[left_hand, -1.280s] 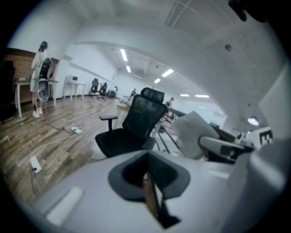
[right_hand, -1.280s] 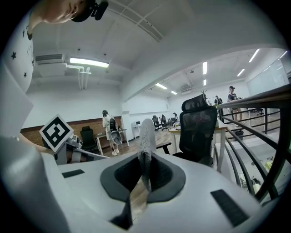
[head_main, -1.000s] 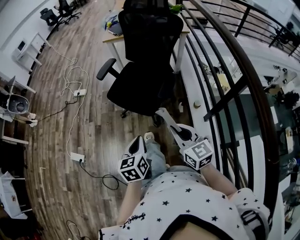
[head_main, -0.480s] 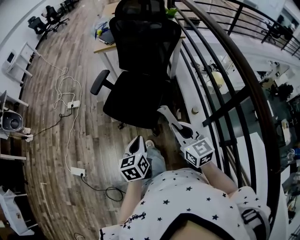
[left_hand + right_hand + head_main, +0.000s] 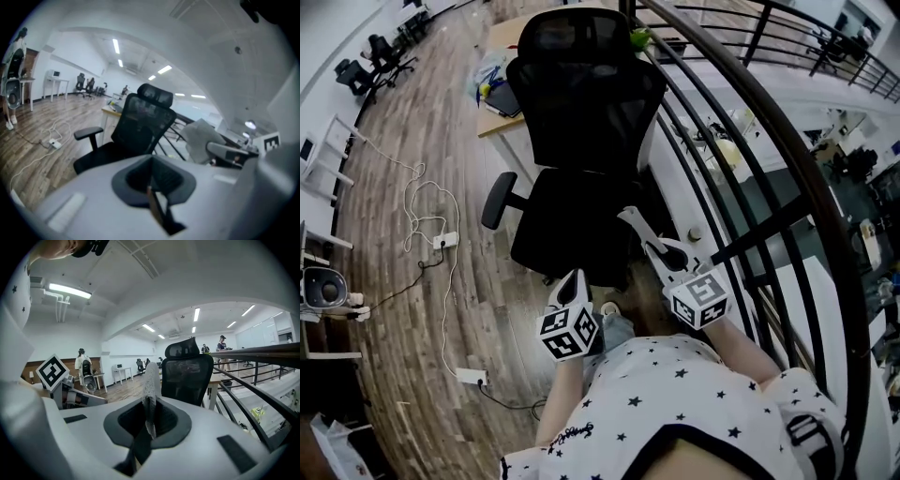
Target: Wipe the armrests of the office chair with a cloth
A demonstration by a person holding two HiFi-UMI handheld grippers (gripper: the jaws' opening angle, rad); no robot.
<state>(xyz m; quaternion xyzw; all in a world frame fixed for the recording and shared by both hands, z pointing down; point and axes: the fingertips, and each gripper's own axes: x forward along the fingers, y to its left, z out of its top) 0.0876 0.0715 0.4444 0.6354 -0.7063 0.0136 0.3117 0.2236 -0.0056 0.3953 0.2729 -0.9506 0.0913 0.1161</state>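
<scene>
Wood floor (image 5: 403,141), office chair (image 5: 581,122) nearer than second ago: approach under way, armrest (image 5: 499,199) not yet reached. Right tool (image 5: 625,215) clamped on cloth (image 5: 151,376); left tool (image 5: 575,277) closed, empty.

Black mesh chair (image 5: 586,103), matt wood-plank floor (image 5: 403,319)

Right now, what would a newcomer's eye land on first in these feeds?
The black office chair fills the middle of the head view, one armrest sticking out toward the view's left. Next come the pale cloth pinched upright in the right hand-held gripper, which points at the seat, and the dark curved railing sweeping down the right side.
</scene>
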